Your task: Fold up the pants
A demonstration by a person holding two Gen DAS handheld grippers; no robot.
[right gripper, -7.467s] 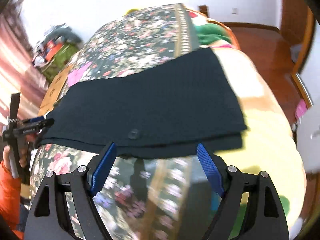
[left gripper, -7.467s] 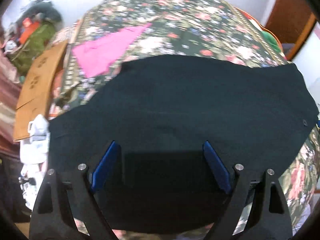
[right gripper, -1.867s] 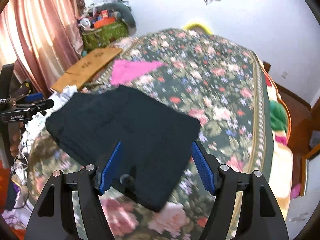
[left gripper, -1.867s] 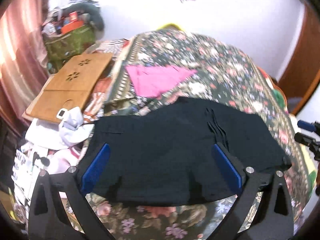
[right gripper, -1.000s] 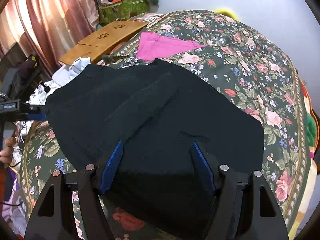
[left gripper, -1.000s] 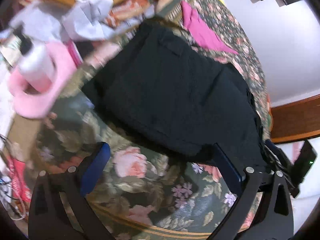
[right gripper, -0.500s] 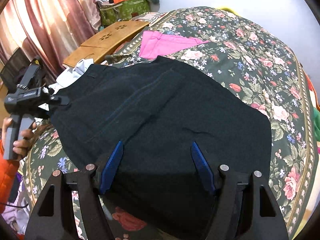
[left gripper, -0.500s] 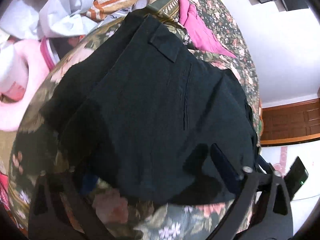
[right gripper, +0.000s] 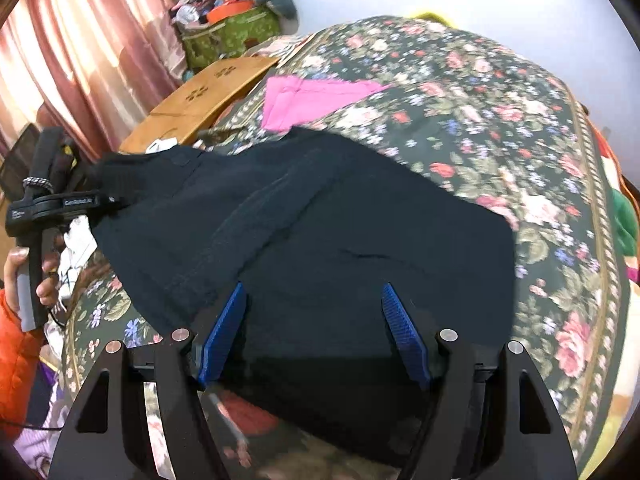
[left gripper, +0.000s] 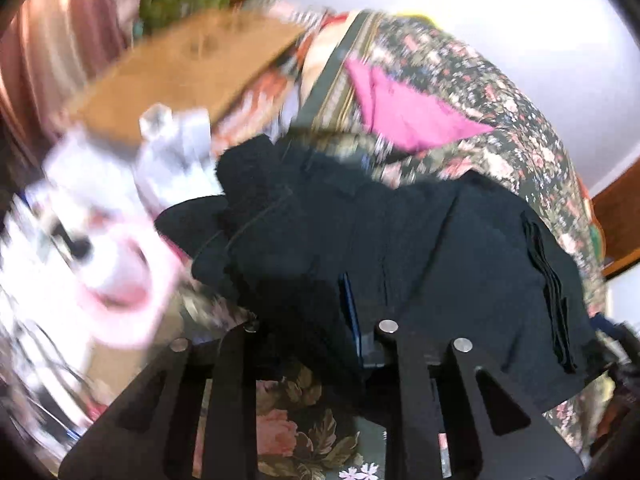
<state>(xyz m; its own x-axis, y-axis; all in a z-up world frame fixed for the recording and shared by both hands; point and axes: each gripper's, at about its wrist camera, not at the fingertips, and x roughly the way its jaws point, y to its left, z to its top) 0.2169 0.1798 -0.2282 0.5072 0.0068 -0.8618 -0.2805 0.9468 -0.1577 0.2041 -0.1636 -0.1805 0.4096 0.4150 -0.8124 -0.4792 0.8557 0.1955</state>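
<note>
The black pants (right gripper: 320,220) lie folded on the floral bedspread (right gripper: 500,120), near its front left edge. My left gripper (left gripper: 316,320) is shut on the pants' left edge, and the cloth (left gripper: 400,248) bunches up between the jaws. It also shows in the right wrist view (right gripper: 108,200), pinching the pants' far left corner. My right gripper (right gripper: 316,332) is open, with its blue pads over the near edge of the pants, a pad on each side of the cloth.
A pink cloth (right gripper: 312,100) lies on the bed beyond the pants. A wooden board (right gripper: 200,104), white cloths and a pink item (left gripper: 120,276) sit left of the bed. Curtains (right gripper: 80,60) and a green bag (right gripper: 228,36) stand further left.
My left gripper has closed on the pants' left edge and the view has swung, now blurred. My right gripper stays open over the near edge.
</note>
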